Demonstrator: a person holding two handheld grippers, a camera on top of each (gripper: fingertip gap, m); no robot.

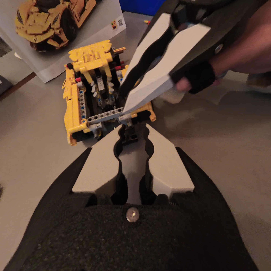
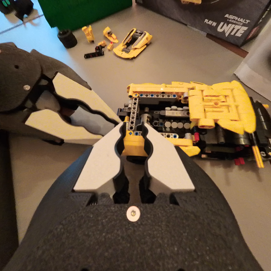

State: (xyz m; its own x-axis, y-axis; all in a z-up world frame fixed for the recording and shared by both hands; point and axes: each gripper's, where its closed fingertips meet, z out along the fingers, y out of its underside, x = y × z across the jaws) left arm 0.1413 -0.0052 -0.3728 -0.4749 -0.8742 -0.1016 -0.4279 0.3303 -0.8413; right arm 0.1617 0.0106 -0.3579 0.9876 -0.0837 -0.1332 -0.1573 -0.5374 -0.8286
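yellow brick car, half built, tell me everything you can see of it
The yellow brick car is a partly built model lying on the grey table. Glossy yellow plastic panels cover its sides and one end; the middle is open, showing grey holed beams, blue pins and black framing. The right gripper straddles a yellow corner block; the left gripper sits at a black end piece.

Around us, dim warm light on a grey floor, a green panel behind.
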